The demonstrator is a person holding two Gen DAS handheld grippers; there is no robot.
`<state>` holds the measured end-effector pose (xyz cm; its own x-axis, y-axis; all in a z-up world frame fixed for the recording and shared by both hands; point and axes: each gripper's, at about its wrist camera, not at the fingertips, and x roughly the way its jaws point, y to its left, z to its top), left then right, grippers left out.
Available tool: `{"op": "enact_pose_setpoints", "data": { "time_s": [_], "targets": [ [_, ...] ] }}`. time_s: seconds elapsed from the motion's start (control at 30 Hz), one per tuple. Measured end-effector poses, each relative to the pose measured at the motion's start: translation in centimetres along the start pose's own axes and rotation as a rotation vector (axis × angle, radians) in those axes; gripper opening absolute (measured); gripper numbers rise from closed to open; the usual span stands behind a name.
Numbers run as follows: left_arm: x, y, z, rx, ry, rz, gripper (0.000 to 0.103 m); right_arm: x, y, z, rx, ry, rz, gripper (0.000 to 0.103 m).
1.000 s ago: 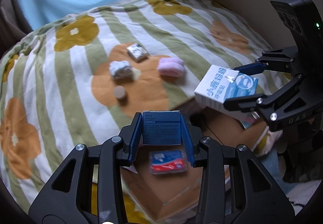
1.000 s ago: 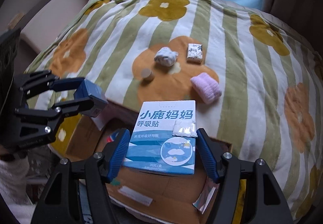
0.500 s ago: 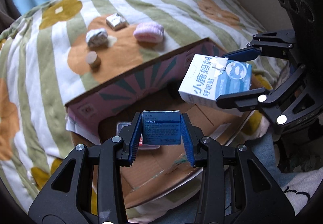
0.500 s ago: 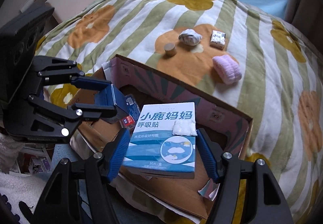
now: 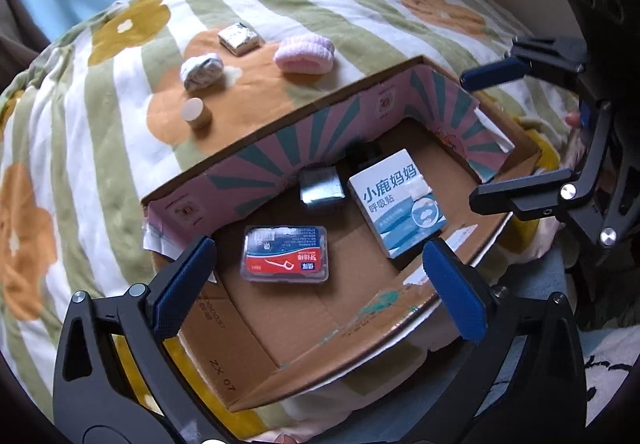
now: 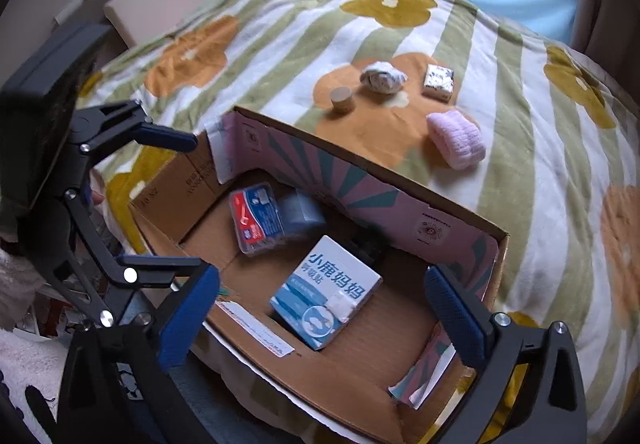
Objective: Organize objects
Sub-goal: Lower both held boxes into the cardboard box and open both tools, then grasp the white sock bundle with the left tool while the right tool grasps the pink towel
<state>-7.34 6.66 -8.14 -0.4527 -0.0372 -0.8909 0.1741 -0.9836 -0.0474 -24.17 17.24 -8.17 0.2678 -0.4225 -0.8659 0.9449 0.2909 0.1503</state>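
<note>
An open cardboard box (image 5: 280,332) (image 6: 376,328) sits against the bed. Inside lie a blue-white carton (image 5: 398,201) (image 6: 326,302), a small dark blue box (image 5: 322,185) (image 6: 302,213) and a red-blue floss pick case (image 5: 286,254) (image 6: 258,219). My left gripper (image 5: 320,284) is open and empty above the box's near side; it also shows in the right wrist view (image 6: 176,203). My right gripper (image 6: 324,322) is open and empty above the carton; it also shows in the left wrist view (image 5: 508,131).
On the flowered blanket (image 5: 100,131) behind the box lie a pink rolled cloth (image 5: 304,53) (image 6: 456,139), a grey-white bundle (image 5: 202,69) (image 6: 382,77), a small silver packet (image 5: 239,37) (image 6: 438,81) and a small tan cylinder (image 5: 195,112) (image 6: 341,98).
Both grippers have opened. The dark blue box left my left gripper and the carton left my right gripper; both now lie in the cardboard box.
</note>
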Motion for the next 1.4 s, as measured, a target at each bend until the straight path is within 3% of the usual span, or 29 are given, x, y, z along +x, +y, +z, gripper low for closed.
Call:
{"op": "enact_pose_setpoints", "data": {
  "time_s": [0.5,0.73,0.9,1.17,1.4],
  "targets": [
    [-2.9,1.2,1.2,-0.068,-0.093,-0.048,0.103,0.2,-0.5,0.3,-0.034,0.017,-0.026,0.102],
    [-4.6,1.7,3.3,-0.046,-0.141,-0.013,0.103,-1.0,-1.4,1.9,-0.046,0.030,-0.076,0.102],
    [-5.5,3.1,5.9,-0.029,-0.171,0.020,0.103,-3.1,-2.3,4.2,-0.040,-0.037,-0.135,0.102],
    [-4.0,6.6,10.8,-0.024,-0.188,0.070,0.103,-3.6,-5.3,8.7,-0.020,-0.092,-0.172,0.102],
    [0.9,10.0,15.4,-0.037,-0.152,0.054,0.103,-0.4,-8.6,11.6,-0.017,-0.090,-0.175,0.102]
  ]
}}
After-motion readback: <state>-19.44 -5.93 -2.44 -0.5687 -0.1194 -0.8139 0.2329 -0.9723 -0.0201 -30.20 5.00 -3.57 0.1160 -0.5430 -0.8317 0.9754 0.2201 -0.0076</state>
